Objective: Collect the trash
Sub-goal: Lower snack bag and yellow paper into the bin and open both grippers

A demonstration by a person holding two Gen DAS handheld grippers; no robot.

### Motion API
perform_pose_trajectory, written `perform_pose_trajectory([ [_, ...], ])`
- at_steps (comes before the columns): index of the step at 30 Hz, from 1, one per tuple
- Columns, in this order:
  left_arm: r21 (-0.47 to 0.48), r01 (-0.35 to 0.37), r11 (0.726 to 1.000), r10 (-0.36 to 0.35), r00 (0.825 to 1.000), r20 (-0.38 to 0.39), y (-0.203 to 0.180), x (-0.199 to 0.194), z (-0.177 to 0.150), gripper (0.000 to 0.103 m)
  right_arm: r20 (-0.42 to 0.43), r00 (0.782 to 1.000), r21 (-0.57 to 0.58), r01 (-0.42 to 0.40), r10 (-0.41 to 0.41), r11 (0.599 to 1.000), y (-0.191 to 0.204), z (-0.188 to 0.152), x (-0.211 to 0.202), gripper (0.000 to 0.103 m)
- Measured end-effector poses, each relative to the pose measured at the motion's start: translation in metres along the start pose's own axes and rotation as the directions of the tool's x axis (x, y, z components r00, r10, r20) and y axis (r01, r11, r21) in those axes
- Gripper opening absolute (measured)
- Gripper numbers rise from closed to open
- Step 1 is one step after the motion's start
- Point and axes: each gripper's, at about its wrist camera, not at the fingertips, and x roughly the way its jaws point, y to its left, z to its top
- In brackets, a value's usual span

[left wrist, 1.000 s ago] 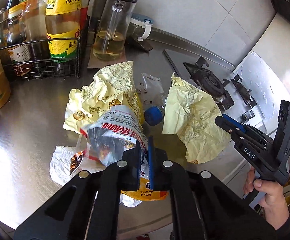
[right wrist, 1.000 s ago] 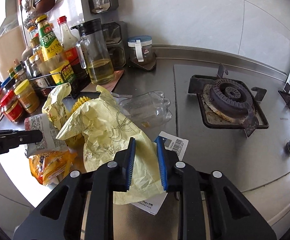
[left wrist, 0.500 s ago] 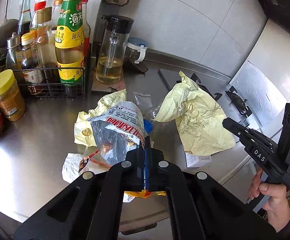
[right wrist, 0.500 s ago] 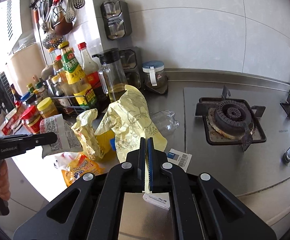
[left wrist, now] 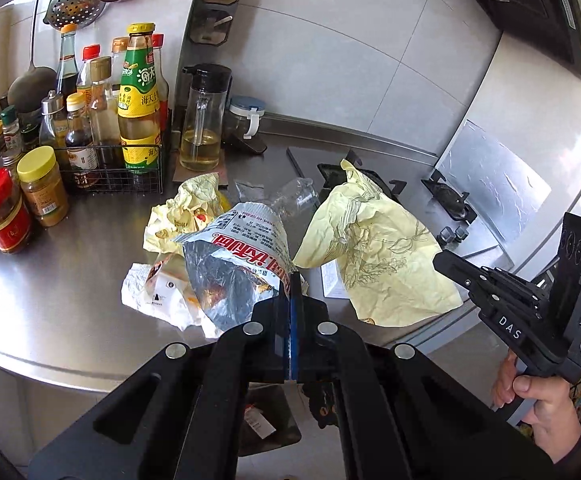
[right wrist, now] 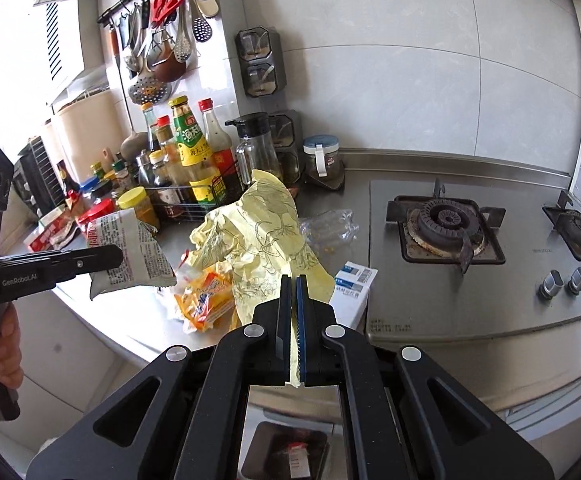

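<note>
1. Left hand-held gripper: jaws clamped tight on the edge of a crumpled foil snack bag with a white printed face and red lettering. Bag hangs clear above the worktop; also seen side-on in the right wrist view.
2. Right hand-held gripper: jaws pressed together on a large crumpled pale-yellow paper wrapper with line drawings. Wrapper lifted off the surface, its lower edge poking out below the pads.
3. Stainless-steel worktop holds the rest of the trash: a second crumpled yellow wrapper, a white and orange crinkled packet, a clear crushed plastic bottle, and a small white carton with blue print and barcode.
4. The carton lies just beside the gas hob; the bottle lies behind the lifted wrapper.
5. Wire rack of sauce bottles and a glass oil dispenser with black lid stand at the back wall, apart from the trash.
6. A dark bin-like container shows below the worktop edge; contents unclear, possibly a red-and-white scrap.
</note>
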Motion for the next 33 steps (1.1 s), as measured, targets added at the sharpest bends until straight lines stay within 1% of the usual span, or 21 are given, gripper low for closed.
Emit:
perform_pose_trajectory([
  [3, -0.007, 0.001, 1.0, -0.001, 1.0, -0.025, -0.01, -0.006, -0.025, 0.0, -0.024, 1.0, 0.011, 0.0, 0.0, 1.0, -0.002, -0.025, -0.016, 0.004],
  [6, -0.008, -0.003, 1.0, 0.003, 0.999, -0.052, -0.019, -0.008, -0.053, 0.0, -0.066, 0.998, 0.023, 0.001, 0.0, 1.0, -0.004, -0.053, -0.025, 0.004],
  [10, -0.028, -0.011, 1.0, 0.008, 0.993, -0.117, -0.023, 0.001, -0.092, 0.0, -0.135, 0.991, 0.039, -0.003, 0.009, 0.999, -0.007, -0.09, -0.028, 0.004],
  [12, -0.04, -0.02, 0.999, 0.013, 0.987, -0.162, -0.022, 0.011, -0.112, 0.0, -0.172, 0.985, 0.05, -0.003, 0.011, 0.999, -0.008, -0.109, -0.025, 0.004],
  [16, -0.072, -0.036, 0.997, 0.016, 0.965, -0.262, -0.016, 0.042, -0.149, 0.0, -0.268, 0.963, 0.066, 0.005, 0.013, 0.998, -0.01, -0.148, -0.007, 0.004],
  [18, -0.089, -0.044, 0.995, 0.015, 0.953, -0.303, -0.011, 0.06, -0.166, 0.0, -0.319, 0.948, 0.061, 0.01, 0.01, 0.998, -0.011, -0.169, 0.008, 0.004],
  [20, -0.106, -0.053, 0.993, 0.014, 0.94, -0.34, -0.005, 0.079, -0.18, 0.0, -0.375, 0.927, 0.065, 0.02, 0.006, 0.998, -0.013, -0.189, 0.027, 0.004],
  [22, -0.12, -0.057, 0.991, 0.008, 0.927, -0.376, 0.001, 0.1, -0.193, 0.0, -0.43, 0.903, 0.082, 0.028, 0.01, 0.996, -0.016, -0.212, 0.047, 0.004],
  [26, -0.14, -0.072, 0.988, 0.005, 0.901, -0.434, 0.014, 0.141, -0.216, 0.0, -0.529, 0.848, 0.108, 0.045, 0.019, 0.993, -0.018, -0.255, 0.088, 0.004],
  [28, -0.157, -0.072, 0.985, -0.009, 0.888, -0.46, 0.02, 0.16, -0.227, 0.0, -0.566, 0.824, 0.117, 0.057, 0.02, 0.992, -0.018, -0.272, 0.107, 0.004],
  [31, -0.167, -0.081, 0.983, -0.012, 0.87, -0.493, 0.03, 0.187, -0.239, 0.0, -0.608, 0.794, 0.088, 0.079, -0.01, 0.993, -0.016, -0.293, 0.134, 0.004],
  [33, -0.187, -0.083, 0.979, -0.024, 0.861, -0.507, 0.037, 0.202, -0.246, 0.0, -0.633, 0.774, 0.091, 0.087, -0.01, 0.992, -0.015, -0.304, 0.152, 0.004],
])
